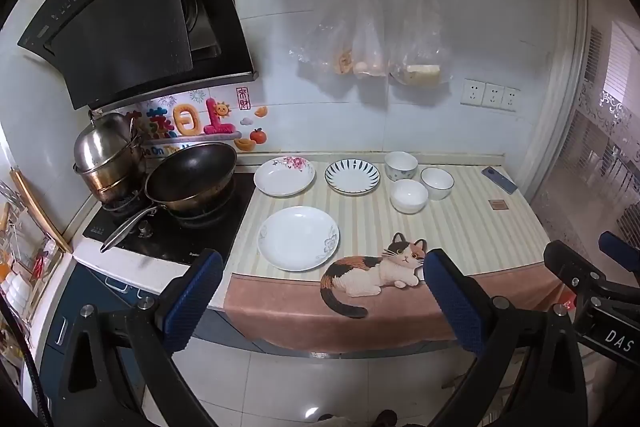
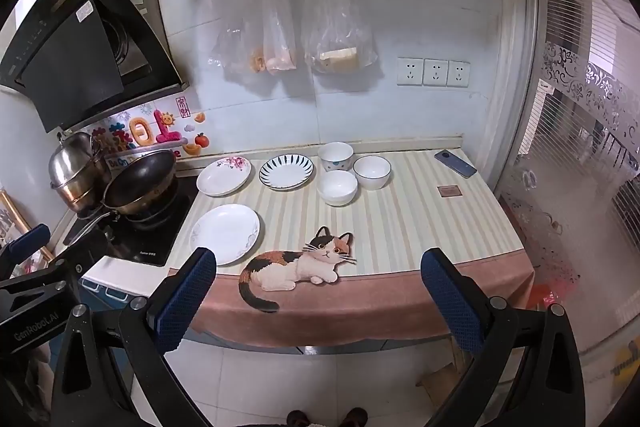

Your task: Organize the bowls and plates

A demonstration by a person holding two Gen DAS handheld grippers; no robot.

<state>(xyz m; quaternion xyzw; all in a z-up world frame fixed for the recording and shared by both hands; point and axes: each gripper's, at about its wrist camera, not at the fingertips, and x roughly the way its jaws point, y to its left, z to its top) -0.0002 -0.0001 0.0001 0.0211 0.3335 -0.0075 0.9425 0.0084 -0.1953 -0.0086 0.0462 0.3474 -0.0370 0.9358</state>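
You hold your left gripper [image 1: 322, 291] and right gripper [image 2: 318, 289] back from the desk [image 2: 420, 227], above the floor, both spread wide and holding nothing. Three plates [image 2: 225, 233] and three bowls [image 2: 337, 187] sit on the desk. Your left tool says "GenRobot.AI".

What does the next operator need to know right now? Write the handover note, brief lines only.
Left gripper: open, empty, held back from the counter edge.
Right gripper: open, empty, also short of the counter.
Plates: plain white plate nearest; floral plate and blue-striped plate side by side behind it.
Bowls: three clustered right of the plates, all upright, unstacked.
Done: nothing stacked or grouped yet.
Left: stack plates, nest bowls.
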